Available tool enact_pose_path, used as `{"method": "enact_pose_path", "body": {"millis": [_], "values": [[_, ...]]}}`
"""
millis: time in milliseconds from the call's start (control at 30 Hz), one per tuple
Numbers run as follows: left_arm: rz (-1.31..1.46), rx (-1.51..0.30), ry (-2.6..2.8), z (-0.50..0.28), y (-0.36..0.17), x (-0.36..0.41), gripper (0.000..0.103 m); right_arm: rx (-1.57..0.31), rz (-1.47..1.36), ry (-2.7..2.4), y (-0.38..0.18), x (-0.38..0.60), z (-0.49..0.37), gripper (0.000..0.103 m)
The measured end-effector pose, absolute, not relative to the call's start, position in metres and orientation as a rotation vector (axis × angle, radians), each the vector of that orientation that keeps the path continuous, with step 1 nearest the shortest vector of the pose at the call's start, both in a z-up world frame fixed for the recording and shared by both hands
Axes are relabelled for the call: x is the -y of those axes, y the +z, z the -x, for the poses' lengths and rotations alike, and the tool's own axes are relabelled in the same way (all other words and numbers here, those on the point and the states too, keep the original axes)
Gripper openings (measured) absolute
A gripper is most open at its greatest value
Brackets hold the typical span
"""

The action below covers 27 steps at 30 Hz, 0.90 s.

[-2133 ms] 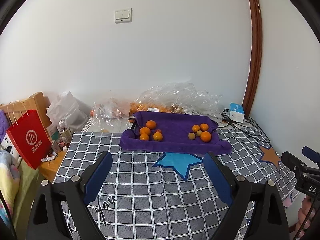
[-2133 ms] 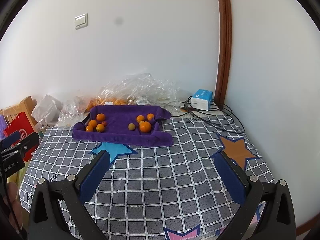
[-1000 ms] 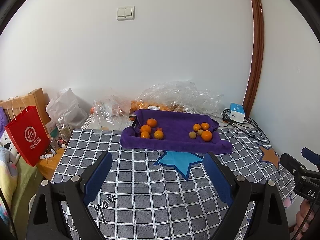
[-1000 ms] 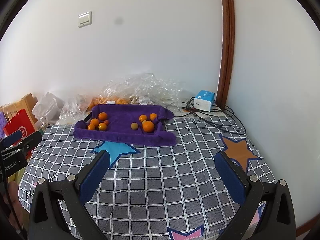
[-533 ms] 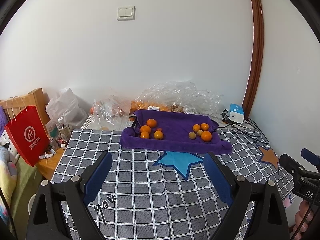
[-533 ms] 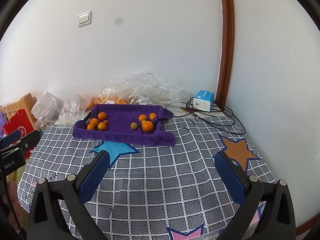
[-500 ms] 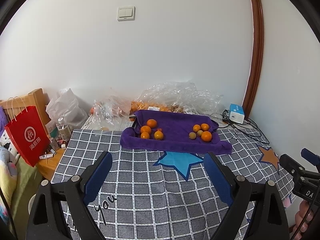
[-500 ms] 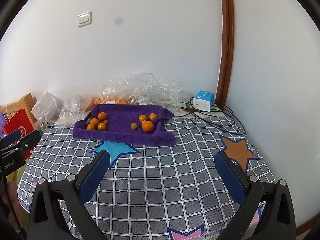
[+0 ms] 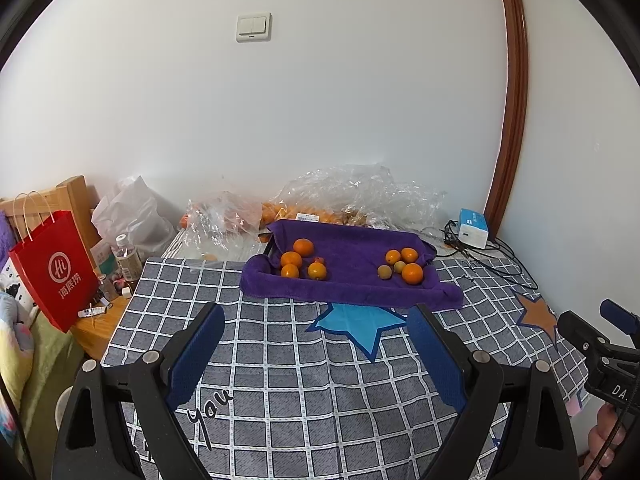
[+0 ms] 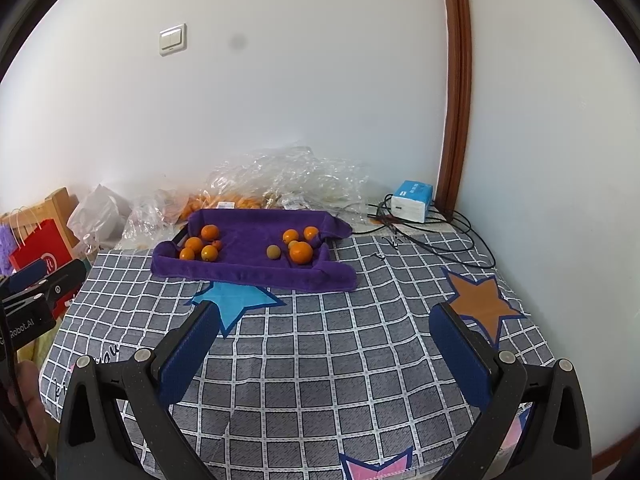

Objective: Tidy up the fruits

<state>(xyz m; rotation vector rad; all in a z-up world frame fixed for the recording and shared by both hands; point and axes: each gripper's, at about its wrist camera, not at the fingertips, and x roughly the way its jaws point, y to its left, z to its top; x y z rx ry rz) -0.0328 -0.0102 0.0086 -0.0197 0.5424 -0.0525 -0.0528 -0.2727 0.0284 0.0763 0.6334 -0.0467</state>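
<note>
nothing changes: we hold both the left gripper (image 9: 316, 316) and right gripper (image 10: 324, 312) spread, empty, low in frame; fruits (image 9: 304, 260) on the purple towel (image 9: 352, 276) untouched.

Light switch (image 9: 253, 27) on white wall. Brown door frame (image 9: 513, 92) at right. Red paper bag (image 9: 56, 276) at left, plastic bottle (image 9: 127, 256) beside it. Crumpled clear plastic wrap (image 9: 360, 196) against the wall. Small blue-and-white box (image 10: 412, 195) with black cables (image 10: 432, 236). Checked tablecloth (image 10: 340, 344) with star patches.
</note>
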Motion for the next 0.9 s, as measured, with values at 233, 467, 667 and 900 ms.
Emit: {"method": "enact_pose_path", "body": {"millis": [233, 467, 667, 900], "values": [[0.02, -0.543, -0.052, 0.0334, 0.0085, 0.0092, 0.093, -0.636, -0.075, -0.046, 0.0276, 0.2731, 0.0524, 0.103], [0.021, -0.54, -0.051, 0.0333, 0.0083, 0.0094, 0.093, -0.635, -0.073, -0.046, 0.0272, 0.2723, 0.0528, 0.103], [0.021, -0.54, -0.05, 0.0341, 0.0082, 0.0085, 0.093, -0.635, -0.068, -0.044, 0.0257, 0.2708, 0.0534, 0.103], [0.027, -0.543, -0.05, 0.0342, 0.008, 0.0072, 0.093, -0.636, -0.068, -0.042, 0.0246, 0.2683, 0.0539, 0.103]]}}
